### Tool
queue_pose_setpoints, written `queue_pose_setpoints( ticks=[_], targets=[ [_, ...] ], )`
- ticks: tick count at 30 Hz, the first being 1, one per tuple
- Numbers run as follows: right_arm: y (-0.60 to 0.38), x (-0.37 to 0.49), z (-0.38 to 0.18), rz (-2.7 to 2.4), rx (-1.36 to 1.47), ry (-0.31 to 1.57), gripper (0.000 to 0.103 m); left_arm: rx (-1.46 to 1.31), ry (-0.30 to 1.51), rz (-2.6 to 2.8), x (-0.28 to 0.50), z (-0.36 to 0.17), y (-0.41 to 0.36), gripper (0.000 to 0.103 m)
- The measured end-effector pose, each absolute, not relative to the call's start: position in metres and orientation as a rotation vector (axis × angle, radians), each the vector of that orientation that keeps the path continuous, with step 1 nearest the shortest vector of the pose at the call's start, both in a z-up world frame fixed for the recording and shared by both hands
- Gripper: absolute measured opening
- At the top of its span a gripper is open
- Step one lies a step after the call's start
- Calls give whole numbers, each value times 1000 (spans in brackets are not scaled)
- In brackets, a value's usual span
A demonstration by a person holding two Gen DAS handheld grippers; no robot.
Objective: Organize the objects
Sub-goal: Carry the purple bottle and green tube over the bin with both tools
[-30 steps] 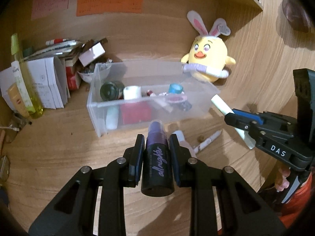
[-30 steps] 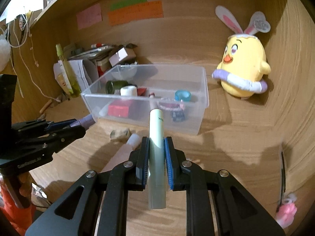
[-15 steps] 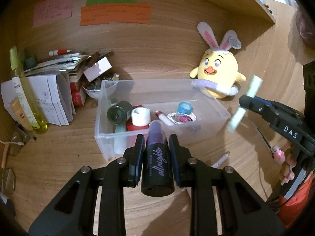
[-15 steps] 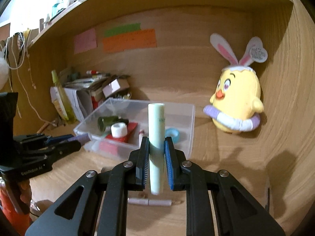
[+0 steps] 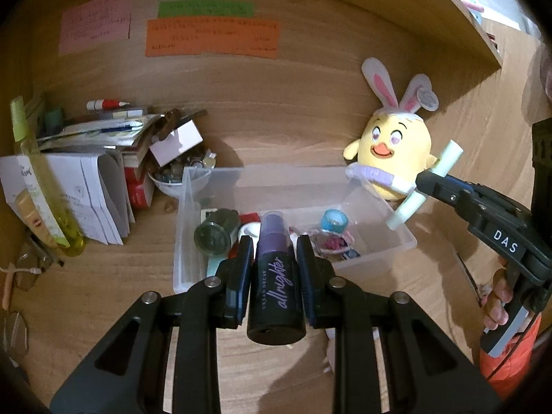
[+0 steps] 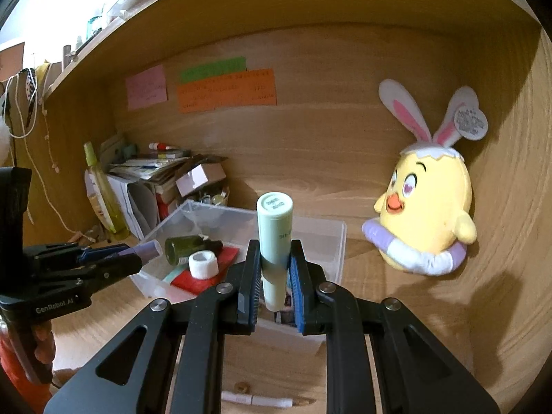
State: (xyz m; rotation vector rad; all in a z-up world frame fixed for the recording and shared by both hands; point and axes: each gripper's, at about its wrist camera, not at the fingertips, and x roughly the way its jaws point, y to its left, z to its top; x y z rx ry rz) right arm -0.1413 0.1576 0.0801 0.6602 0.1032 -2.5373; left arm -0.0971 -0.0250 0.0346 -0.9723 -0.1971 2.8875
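Two grippers each clamp one item above the desk. Left gripper grips a dark spray bottle, purple cap forward, over the near edge of the clear bin. Right gripper squeezes a pale green tube upright, over the bin's near right corner. From the tube, a yellow plush sits at 3 o'clock. A pen lies on the desk below.

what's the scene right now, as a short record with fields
left gripper: shut on purple spray bottle
right gripper: shut on mint tube
clear bin: on wooden desk, holds green jar, white tape roll, blue cap
beside bin: yellow chick plush
still on desk: white pen
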Motion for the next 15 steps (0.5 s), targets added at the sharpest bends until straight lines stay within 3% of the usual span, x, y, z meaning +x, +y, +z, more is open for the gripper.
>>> queue_pose_setpoints(
  ticks=[15],
  targets=[
    [139, -177, 48, -2541, 798, 236, 14, -1065, -256, 2893, -142, 19, -45, 25]
  ],
)
